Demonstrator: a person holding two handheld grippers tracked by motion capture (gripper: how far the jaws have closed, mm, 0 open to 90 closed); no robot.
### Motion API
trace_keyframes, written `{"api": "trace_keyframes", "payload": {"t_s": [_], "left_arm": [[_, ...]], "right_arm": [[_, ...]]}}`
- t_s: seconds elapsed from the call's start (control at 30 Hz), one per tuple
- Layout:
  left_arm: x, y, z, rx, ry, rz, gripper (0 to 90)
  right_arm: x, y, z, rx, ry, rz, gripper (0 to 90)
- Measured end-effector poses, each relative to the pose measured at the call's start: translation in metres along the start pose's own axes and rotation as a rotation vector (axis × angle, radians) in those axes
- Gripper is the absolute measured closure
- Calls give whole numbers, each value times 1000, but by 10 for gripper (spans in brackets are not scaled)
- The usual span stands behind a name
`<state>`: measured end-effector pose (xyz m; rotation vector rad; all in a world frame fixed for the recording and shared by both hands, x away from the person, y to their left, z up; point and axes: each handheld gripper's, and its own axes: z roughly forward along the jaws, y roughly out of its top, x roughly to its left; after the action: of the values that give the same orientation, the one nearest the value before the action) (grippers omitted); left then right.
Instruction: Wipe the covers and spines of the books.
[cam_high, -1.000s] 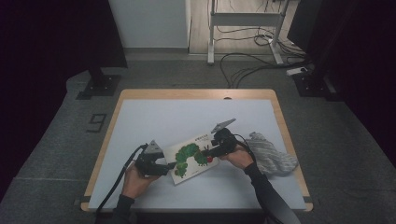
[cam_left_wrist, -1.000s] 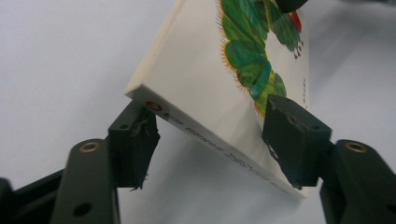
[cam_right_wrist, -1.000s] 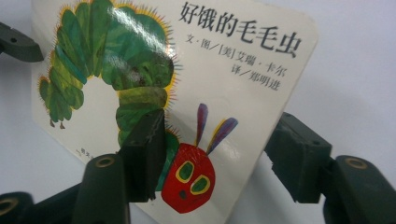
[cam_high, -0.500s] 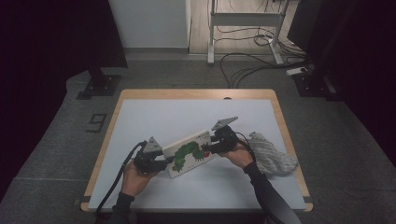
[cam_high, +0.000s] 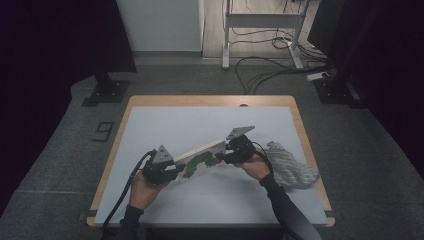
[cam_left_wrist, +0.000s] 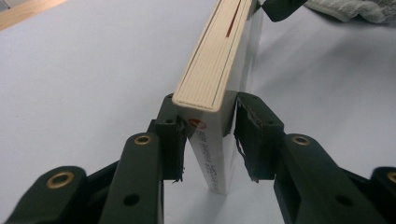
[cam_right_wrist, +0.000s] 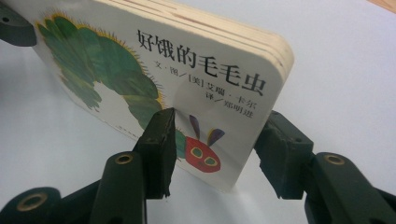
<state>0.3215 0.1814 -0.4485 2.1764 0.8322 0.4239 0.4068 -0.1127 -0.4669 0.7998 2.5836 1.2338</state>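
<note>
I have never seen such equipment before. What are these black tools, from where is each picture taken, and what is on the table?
There is no robot here. A person sits at the table and holds a hand tool with two black jaws in each hand: the left gripper and the right gripper.

The high view comes from a fixed camera above the person, looking down. The two close pictures come from small cameras riding on the grippers, each looking along its own jaws.

Both grippers hold one thick children's book, one at each end, raised on its edge. In the left gripper view the jaws clamp the spine end. The right gripper view shows the cover with a green caterpillar.

A grey cloth lies on the table beside the right hand.
</note>
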Motion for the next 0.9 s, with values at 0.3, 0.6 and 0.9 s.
{"api": "trace_keyframes", "payload": {"t_s": [0.3, 0.6, 0.9], "left_arm": [[1, -9, -5, -16, 3, -2, 635], [-1, -10, -6, -15, -3, 20, 680], [-2, -11, -7, -20, -16, 31, 685]], "right_arm": [[0, -3, -2, -12, 1, -3, 505], [1, -5, -3, -13, -4, -13, 499], [3, -5, -8, -14, -7, -12, 449]]}}
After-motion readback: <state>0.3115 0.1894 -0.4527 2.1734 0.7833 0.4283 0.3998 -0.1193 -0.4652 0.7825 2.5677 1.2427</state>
